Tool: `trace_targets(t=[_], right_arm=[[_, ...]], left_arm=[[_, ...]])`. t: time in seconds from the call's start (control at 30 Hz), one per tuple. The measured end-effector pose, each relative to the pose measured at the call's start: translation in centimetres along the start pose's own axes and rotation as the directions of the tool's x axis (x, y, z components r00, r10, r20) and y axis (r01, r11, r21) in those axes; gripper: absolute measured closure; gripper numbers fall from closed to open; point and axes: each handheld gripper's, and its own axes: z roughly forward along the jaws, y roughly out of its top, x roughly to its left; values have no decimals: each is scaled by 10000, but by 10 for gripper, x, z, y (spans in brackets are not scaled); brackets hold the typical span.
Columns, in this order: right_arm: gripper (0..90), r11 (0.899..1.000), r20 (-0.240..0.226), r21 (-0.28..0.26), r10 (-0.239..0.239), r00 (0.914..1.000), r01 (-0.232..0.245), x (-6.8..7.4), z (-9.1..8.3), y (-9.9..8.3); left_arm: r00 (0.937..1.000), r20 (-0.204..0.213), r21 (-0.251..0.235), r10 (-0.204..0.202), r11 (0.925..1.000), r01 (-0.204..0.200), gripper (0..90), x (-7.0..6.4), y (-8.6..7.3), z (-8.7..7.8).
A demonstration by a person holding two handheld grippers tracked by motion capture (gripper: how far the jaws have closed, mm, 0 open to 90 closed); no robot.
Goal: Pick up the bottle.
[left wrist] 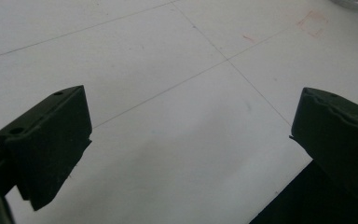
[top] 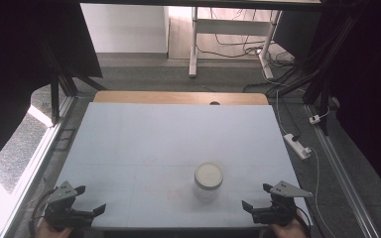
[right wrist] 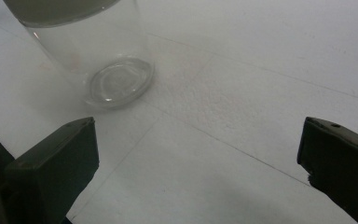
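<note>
A clear glass jar (top: 208,182) with a pale lid stands upright on the white table (top: 168,139), toward the near edge, right of the middle. In the right gripper view the jar (right wrist: 98,60) is at the upper left, beyond the jaws. My right gripper (top: 258,196) is held at the near right corner, open and empty, a short way right of the jar. My left gripper (top: 90,200) is at the near left corner, open and empty, with bare table between its jaws in the left gripper view (left wrist: 191,140).
A wooden strip (top: 178,97) with a dark hole runs along the table's far edge. A power strip (top: 297,145) and cables lie on the floor to the right. A faint red square mark (left wrist: 313,23) is on the tabletop.
</note>
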Motion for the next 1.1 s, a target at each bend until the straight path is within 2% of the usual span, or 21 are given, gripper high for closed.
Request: trace_targets(t=[0.47, 0.7, 0.97, 1.1], right_arm=[[0, 9982, -194, -212, -574, 9982, 570, 7, 4, 5], [0, 9947, -614, -245, -1014, 9930, 1001, 15, 13, 11], [0, 9960, -1087, -37, -892, 9901, 893, 21, 22, 15], [0, 9937, -1265, 10, -1108, 9858, 1118, 24, 27, 19]], left_arm=[[9999, 87, -84, -117, 9999, 117, 0, 2, 0, -1], [9998, 107, -81, -141, 9999, 141, 0, 2, 0, 0], [9998, 153, -65, -131, 9999, 132, 0, 2, 0, 0], [9998, 149, -38, -112, 9999, 113, 0, 2, 0, 0]])
